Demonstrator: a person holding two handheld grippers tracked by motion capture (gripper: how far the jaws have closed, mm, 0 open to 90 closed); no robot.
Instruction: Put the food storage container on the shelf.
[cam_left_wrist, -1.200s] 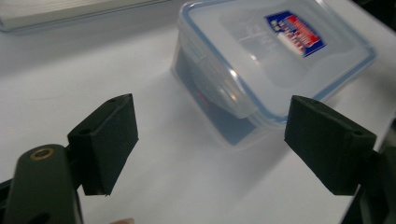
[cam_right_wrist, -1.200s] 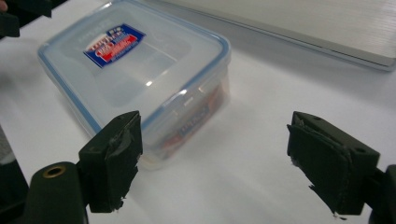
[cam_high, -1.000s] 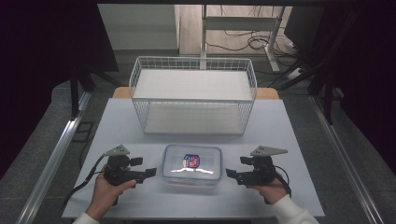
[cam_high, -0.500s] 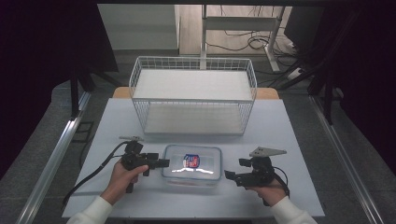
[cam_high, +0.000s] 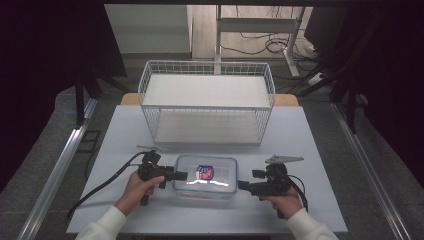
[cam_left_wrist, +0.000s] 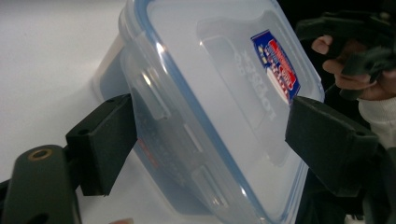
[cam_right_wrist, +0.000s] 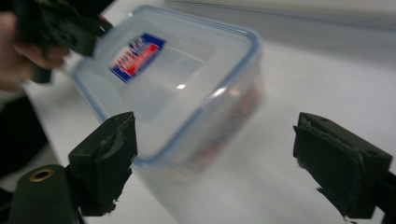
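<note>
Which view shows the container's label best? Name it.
The left gripper view: the red-and-blue label on the container is large and sharp. The right gripper view shows it smaller and blurred; the high view shows a tiny patch.

The container (cam_high: 205, 176) is showing clear, glossy plastic (a printed sticker on its lid), catching glare. The table (cam_high: 310, 140) is looking matt white; the basket (cam_high: 206, 102) is showing white-coated wire.
</note>
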